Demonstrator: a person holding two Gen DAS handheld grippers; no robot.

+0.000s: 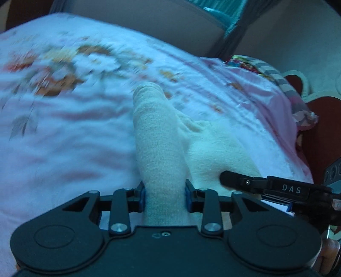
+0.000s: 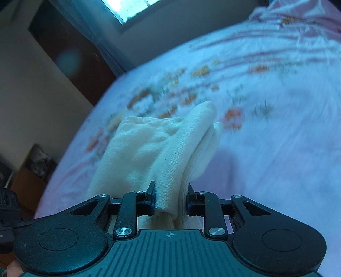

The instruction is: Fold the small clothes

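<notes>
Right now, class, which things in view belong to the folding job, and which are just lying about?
Job in hand:
- cream garment
- left tongs, clamped on it
- right tongs, clamped on it

Lying about:
- floral bedsheet
- striped bundle
- curtain

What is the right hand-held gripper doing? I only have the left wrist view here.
Observer: The right hand-held gripper is shut on a bunched edge of the cream garment.
Operator: Is the cloth one layer there?
Observer: No, several folded layers stick out beyond its fingers.
Operator: What lies past the bed on that side?
Observer: A window above a dark cabinet, beyond the edge of the floral bedsheet.
</notes>
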